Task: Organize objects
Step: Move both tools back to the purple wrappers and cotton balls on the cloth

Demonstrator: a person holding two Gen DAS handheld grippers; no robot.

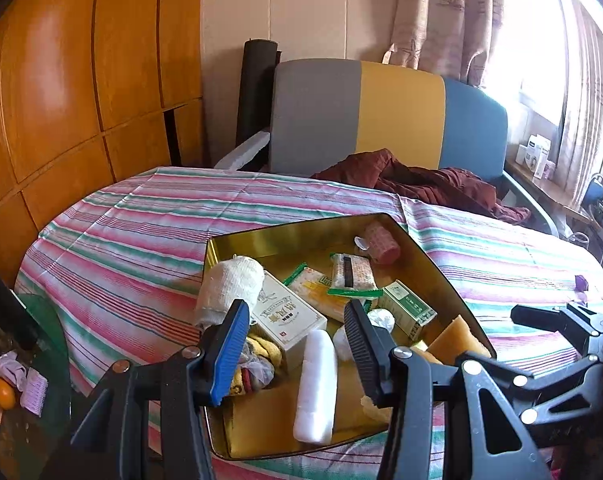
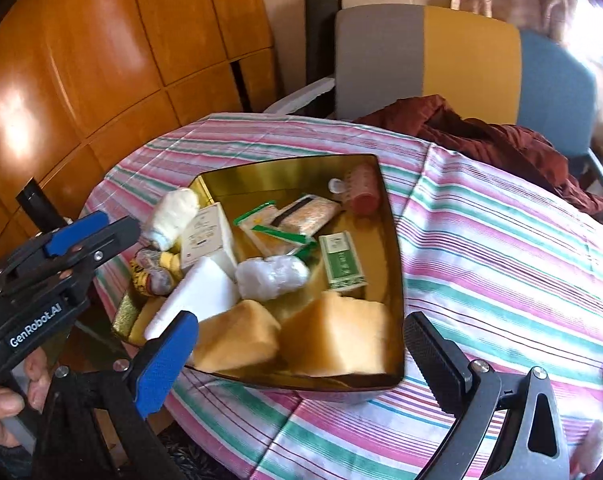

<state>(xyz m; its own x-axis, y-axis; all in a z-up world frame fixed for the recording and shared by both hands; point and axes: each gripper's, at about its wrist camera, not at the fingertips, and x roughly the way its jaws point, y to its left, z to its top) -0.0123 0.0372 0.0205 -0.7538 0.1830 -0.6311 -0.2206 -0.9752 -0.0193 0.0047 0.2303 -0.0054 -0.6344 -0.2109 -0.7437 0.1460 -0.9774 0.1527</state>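
Both grippers hang wide apart with nothing in them. My left gripper (image 1: pixel 297 344) is over the near end of the gold tin (image 1: pixel 301 228), right above a white foam stick (image 1: pixel 315 388). My right gripper (image 2: pixel 301 344) waits at the tin's near edge, close to two orange sponges (image 2: pixel 333 336). Boxes, packets and a white bandage roll (image 1: pixel 229 284) lie mixed up inside the tin, which sits on the striped tablecloth (image 1: pixel 141 216). I think I should go down slowly and pinch just one thing. Only the right view shows both sponges whole, and my left hand (image 2: pixel 5 404).
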